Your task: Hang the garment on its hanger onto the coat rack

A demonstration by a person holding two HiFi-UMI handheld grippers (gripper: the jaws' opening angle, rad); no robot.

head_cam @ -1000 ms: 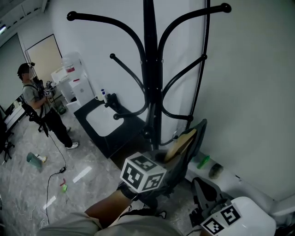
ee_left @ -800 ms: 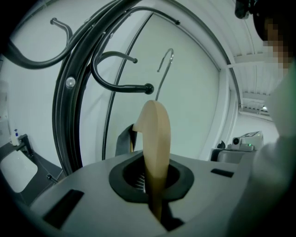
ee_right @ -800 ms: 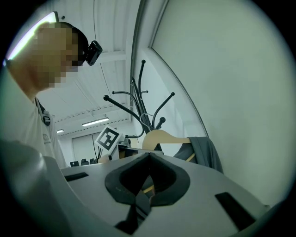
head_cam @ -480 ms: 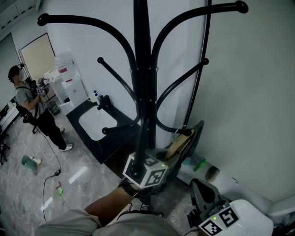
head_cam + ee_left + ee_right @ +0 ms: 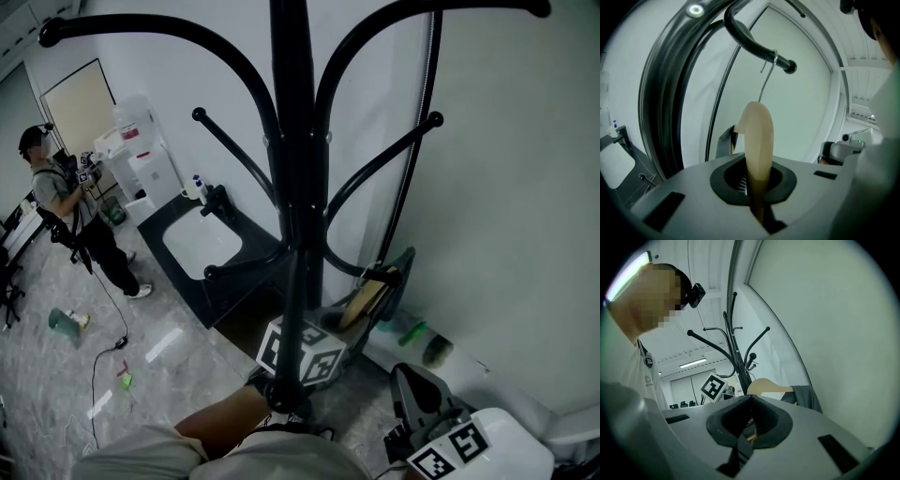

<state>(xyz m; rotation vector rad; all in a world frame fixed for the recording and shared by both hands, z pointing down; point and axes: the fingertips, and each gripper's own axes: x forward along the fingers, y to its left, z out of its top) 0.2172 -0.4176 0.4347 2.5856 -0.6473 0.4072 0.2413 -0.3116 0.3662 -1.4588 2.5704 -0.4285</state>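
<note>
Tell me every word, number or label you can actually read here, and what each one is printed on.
No readable text in any view.
left marker cube and right marker cube: black-and-white square patterns only, no letters or digits.
red label on the water jug: too small and blurred to read.
</note>
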